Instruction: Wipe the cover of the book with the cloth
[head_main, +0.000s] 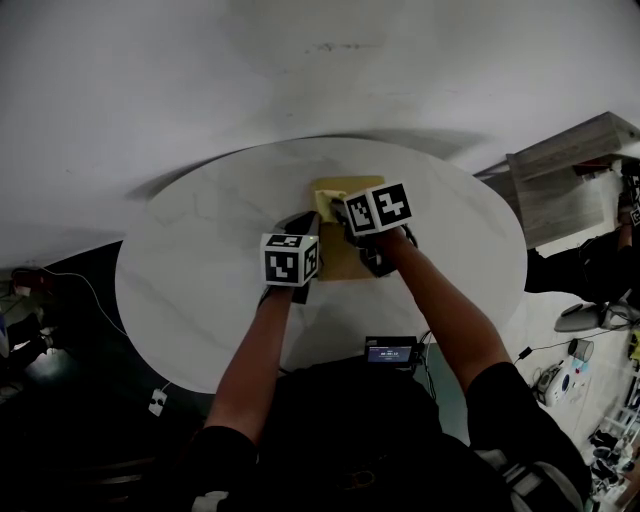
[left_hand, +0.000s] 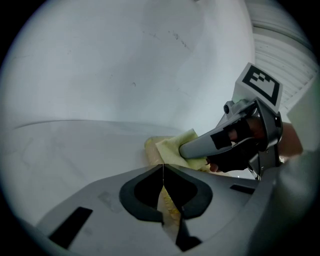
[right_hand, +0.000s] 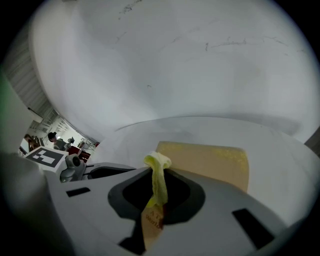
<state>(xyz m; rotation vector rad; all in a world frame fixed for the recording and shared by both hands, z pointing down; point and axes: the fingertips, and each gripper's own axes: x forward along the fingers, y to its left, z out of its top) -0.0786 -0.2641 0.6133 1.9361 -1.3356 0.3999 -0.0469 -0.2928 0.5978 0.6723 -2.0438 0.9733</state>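
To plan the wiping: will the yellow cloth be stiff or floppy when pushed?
Probably floppy: the cloth droops crumpled between the right gripper's jaws. Likely light, since a small pinch holds it. It may bunch on the book.

Cluttered workroom, trailing cable (head_main: 97, 297), wooden shelf (head_main: 565, 165)

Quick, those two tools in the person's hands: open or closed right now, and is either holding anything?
Left tool: closed, nothing between its jaws.
Right tool: closed on the yellow cloth.
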